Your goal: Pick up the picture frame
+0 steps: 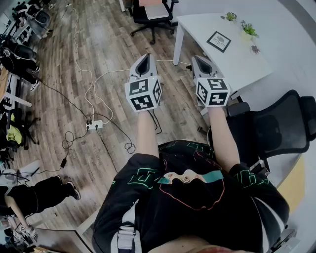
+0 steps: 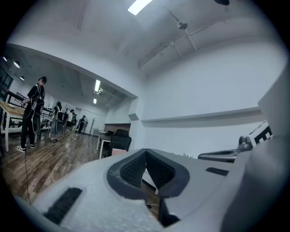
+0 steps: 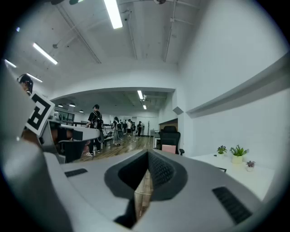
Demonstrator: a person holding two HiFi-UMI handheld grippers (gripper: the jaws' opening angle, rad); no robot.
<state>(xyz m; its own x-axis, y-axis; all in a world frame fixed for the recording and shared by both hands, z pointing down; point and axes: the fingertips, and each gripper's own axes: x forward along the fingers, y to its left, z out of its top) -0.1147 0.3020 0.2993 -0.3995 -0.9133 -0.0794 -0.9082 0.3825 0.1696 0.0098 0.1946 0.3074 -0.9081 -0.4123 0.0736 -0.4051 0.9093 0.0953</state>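
Observation:
The picture frame [image 1: 218,41], dark-edged with a pale print, lies flat on the white table [image 1: 197,29] at the upper right of the head view. My left gripper [image 1: 144,63] and my right gripper [image 1: 200,61] are held side by side above the wooden floor, short of the table's near corner and well apart from the frame. Both point level with their jaws closed together and nothing between them. In the left gripper view the left gripper [image 2: 146,168] shows its pads meeting; the right gripper [image 3: 147,170] looks the same in its own view.
Small potted plants [image 1: 249,29] stand on the table beyond the frame. A black office chair [image 1: 276,126] is at my right, another chair [image 1: 150,12] at the table's far end. Cables and a power strip [image 1: 95,125] lie on the floor to the left. People stand far off.

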